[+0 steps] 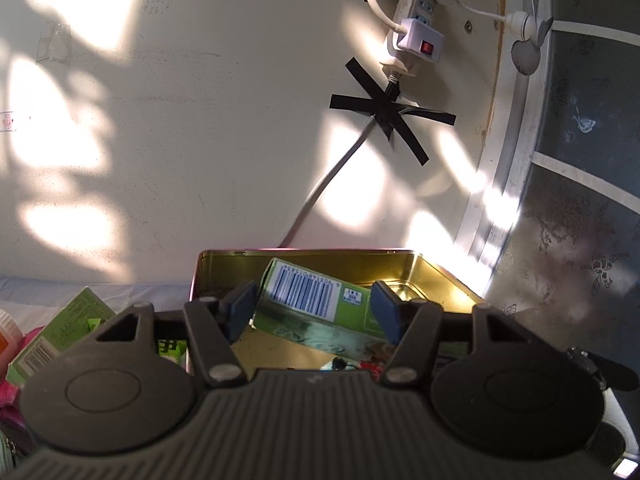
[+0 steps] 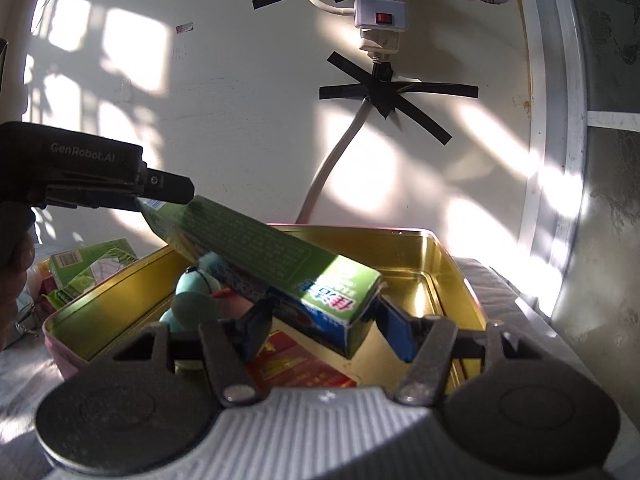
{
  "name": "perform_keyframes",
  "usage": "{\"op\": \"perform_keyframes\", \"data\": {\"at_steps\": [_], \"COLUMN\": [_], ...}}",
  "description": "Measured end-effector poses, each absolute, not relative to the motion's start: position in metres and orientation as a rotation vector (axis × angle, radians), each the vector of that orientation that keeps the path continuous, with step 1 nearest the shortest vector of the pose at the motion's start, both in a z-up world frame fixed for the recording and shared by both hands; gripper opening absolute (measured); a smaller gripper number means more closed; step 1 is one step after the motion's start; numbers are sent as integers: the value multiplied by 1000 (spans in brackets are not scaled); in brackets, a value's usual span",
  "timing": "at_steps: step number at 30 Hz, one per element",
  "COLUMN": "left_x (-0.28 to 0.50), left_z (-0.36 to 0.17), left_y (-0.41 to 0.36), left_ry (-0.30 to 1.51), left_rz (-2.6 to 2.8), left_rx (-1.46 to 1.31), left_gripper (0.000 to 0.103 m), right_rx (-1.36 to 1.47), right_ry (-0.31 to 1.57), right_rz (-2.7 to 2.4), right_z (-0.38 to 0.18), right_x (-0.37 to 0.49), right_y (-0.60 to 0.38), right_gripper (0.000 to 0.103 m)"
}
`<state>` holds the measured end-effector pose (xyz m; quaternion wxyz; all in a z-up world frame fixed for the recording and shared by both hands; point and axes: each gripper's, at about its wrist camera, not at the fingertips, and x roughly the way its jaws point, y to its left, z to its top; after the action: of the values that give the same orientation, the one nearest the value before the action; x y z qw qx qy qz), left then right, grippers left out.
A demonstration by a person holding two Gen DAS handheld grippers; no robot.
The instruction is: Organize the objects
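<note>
- Left wrist view: left gripper [image 1: 314, 312] pinching one end of a long green toothpaste box [image 1: 316, 300], blue pads on either side of the barcode end, just above the open gold tin [image 1: 440, 276].
- Right wrist view: right gripper [image 2: 320, 330] spread around the other end of the same toothpaste box [image 2: 280, 264], pads close beside it; actual contact not clear.
- Box tilted, high end at the left gripper [image 2: 120, 184], low end dipping inside the tin [image 2: 452, 264].
- Inside the tin, under the box: a teal plush toy [image 2: 196, 296] and a red packet [image 2: 300, 372].
- Outside the tin, to its left: another green carton [image 1: 60, 332] with pink wrappers nearby.
- On the wall behind the tin: a power strip [image 2: 380, 16] and a cable held by black tape [image 2: 384, 92].
- Risks: box looks about as long as the tin, so likely to wedge across the rim or perch on the plush toy if released at this tilt; a one-ended grip could let it swing and knock the tin.
</note>
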<state>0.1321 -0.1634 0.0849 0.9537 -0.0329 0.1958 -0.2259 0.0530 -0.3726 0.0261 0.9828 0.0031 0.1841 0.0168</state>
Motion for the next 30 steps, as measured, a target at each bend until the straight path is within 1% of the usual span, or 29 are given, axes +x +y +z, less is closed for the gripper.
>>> {"op": "perform_keyframes", "data": {"at_steps": [3, 5, 9, 13, 16, 21, 23, 27, 30], "left_x": [138, 136, 123, 102, 77, 37, 24, 7, 1], "left_z": [77, 72, 67, 74, 81, 86, 84, 73, 63], "left_y": [-171, -177, -186, -184, -178, -158, -149, -128, -112], "left_ry": [399, 397, 394, 377, 347, 320, 325, 346, 373], "left_rz": [-419, -398, -359, -338, -323, -306, -300, -266, -234], "left_rx": [-70, -52, 14, 44, 89, 129, 130, 139, 138], "left_gripper": [66, 69, 69, 70, 70, 74, 77, 78, 79], "right_rx": [27, 40, 74, 142, 178, 185, 200, 225, 239], "right_ry": [344, 340, 319, 293, 287, 273, 267, 270, 306], "right_rz": [-37, -52, -74, -72, -60, -42, -30, -1, 32], "right_z": [20, 18, 17, 21, 25, 29, 31, 29, 23], "right_x": [60, 60, 53, 43, 31, -1, -16, -41, -50], "right_y": [-380, -385, -393, -397, -396, -377, -366, -344, -325], "right_gripper": [64, 64, 64, 65, 65, 69, 70, 71, 75]}}
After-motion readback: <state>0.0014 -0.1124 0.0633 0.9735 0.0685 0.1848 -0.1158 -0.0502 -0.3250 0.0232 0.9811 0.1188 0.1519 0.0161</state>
